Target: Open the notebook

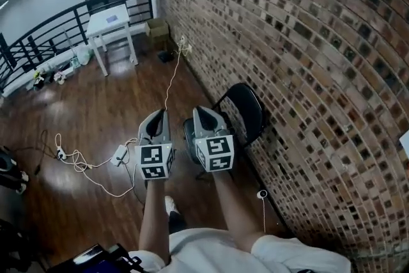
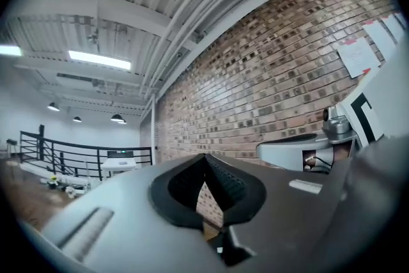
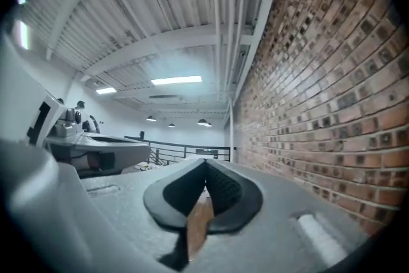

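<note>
No notebook shows in any view. In the head view a person's forearms hold both grippers level, side by side over the wooden floor. My left gripper (image 1: 158, 113) has its tips together and nothing between them; in its own view the dark pads (image 2: 205, 156) meet at the tip. My right gripper (image 1: 201, 110) is shut too, its jaws (image 3: 206, 162) closed on nothing. Each gripper view shows the other gripper alongside: the right one (image 2: 300, 150) and the left one (image 3: 96, 150).
A brick wall (image 1: 307, 73) runs along the right. A black chair (image 1: 246, 105) stands against it just beyond the grippers. White cables and a power strip (image 1: 83, 163) lie on the floor at left. A white table (image 1: 110, 21), a cardboard box (image 1: 157, 27) and a black railing (image 1: 38, 41) are far off.
</note>
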